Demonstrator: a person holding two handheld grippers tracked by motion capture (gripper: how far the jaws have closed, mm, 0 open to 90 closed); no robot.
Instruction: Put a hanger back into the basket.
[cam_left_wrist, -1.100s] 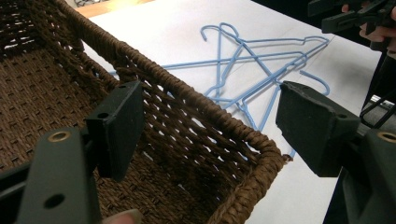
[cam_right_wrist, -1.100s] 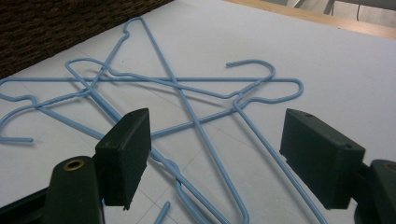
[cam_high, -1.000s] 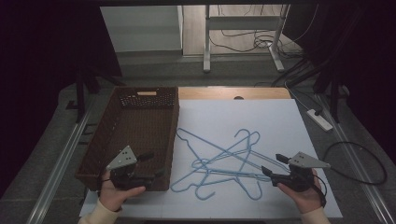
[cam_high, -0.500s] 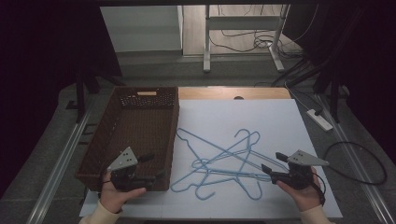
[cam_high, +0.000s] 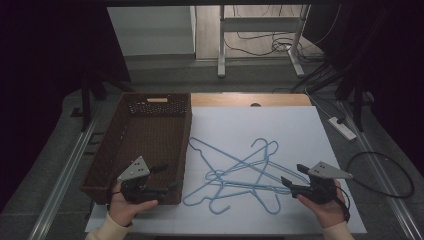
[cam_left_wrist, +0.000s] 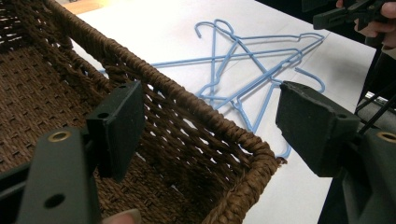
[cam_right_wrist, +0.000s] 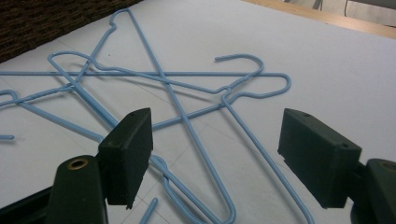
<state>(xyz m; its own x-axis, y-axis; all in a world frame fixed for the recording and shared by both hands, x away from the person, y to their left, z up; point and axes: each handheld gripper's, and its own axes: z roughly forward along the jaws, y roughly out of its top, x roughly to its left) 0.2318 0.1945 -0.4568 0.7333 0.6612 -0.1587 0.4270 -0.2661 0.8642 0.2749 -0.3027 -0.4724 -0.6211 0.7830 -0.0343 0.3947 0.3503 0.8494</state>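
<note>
Approach step: right claw (cam_high: 286, 182) open, empty, at the edge of tangled blue hangers (cam_high: 240, 175) on tabletop (cam_high: 280, 125); left claw (cam_high: 167, 179) open over basket (cam_high: 120, 185); next, likely close on one wire.

Table (cam_high: 300, 125): carries the basket, the hangers and both tools.
Basket (cam_high: 107, 150): on the left part of the table, its right wall just beside the hangers.
Hangers (cam_high: 240, 175): a tangled pile lying flat on the table, right of the basket, between the two tools.
Left tool (cam_high: 160, 181): at the near right corner of the basket, over its rim, left of the hangers.
Right tool (cam_high: 287, 184): at the near right of the table, just beside the right end of the hangers.
Power strip (cam_high: 342, 128): on the floor, off the table's right edge.
</note>
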